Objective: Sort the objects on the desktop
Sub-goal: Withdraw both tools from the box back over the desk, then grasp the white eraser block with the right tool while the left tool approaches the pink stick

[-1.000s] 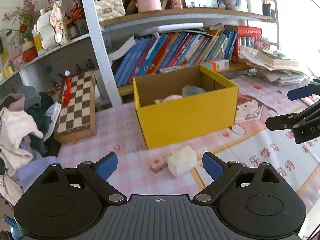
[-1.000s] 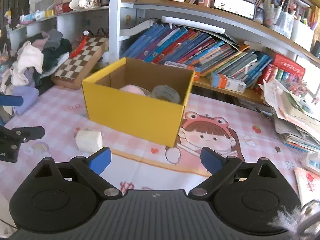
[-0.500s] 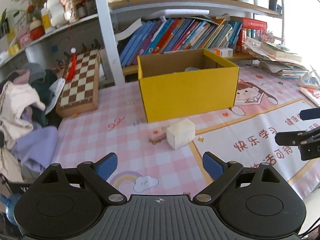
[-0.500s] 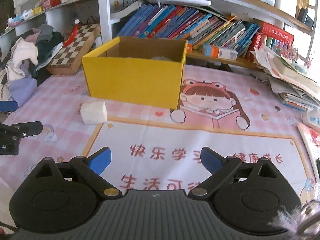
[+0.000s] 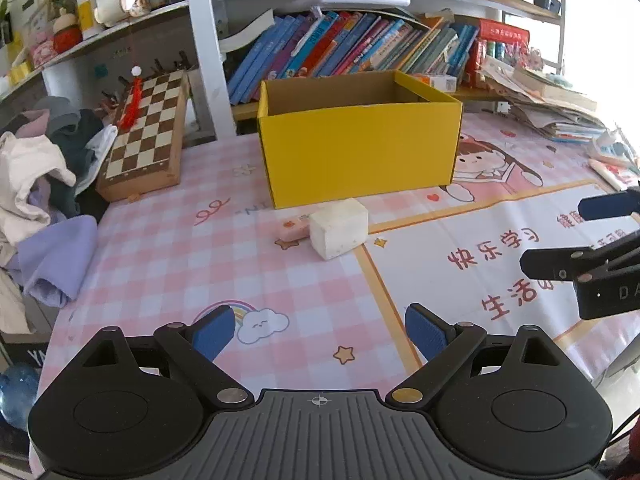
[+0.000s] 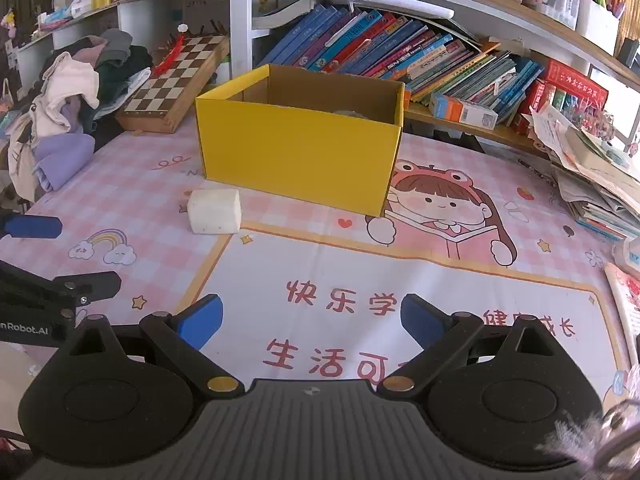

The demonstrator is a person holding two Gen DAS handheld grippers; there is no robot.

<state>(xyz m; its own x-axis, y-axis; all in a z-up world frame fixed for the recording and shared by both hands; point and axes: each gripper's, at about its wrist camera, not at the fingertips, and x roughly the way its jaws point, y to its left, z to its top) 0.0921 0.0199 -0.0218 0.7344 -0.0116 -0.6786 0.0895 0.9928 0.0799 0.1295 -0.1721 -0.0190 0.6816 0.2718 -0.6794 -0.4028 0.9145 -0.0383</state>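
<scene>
A yellow open cardboard box (image 5: 360, 148) (image 6: 296, 152) stands on the pink desk mat. A white foam block (image 5: 339, 227) (image 6: 214, 211) lies just in front of it, with a small pink eraser (image 5: 294, 227) touching its left side. My left gripper (image 5: 320, 334) is open and empty, low over the mat, well short of the block. My right gripper (image 6: 311, 322) is open and empty, over the mat's white panel. Each gripper shows at the edge of the other's view: the right one (image 5: 592, 240), the left one (image 6: 44, 256). The box's contents are mostly hidden.
A chessboard case (image 5: 146, 136) leans at the back left beside a pile of clothes (image 5: 44, 184). Shelves of books (image 6: 400, 56) run behind the box. Stacked papers and books (image 6: 596, 176) lie at the right.
Both grippers have pulled back from the box and dropped lower, so the box and block look farther away and the box's inside is less visible. Both stay open.
</scene>
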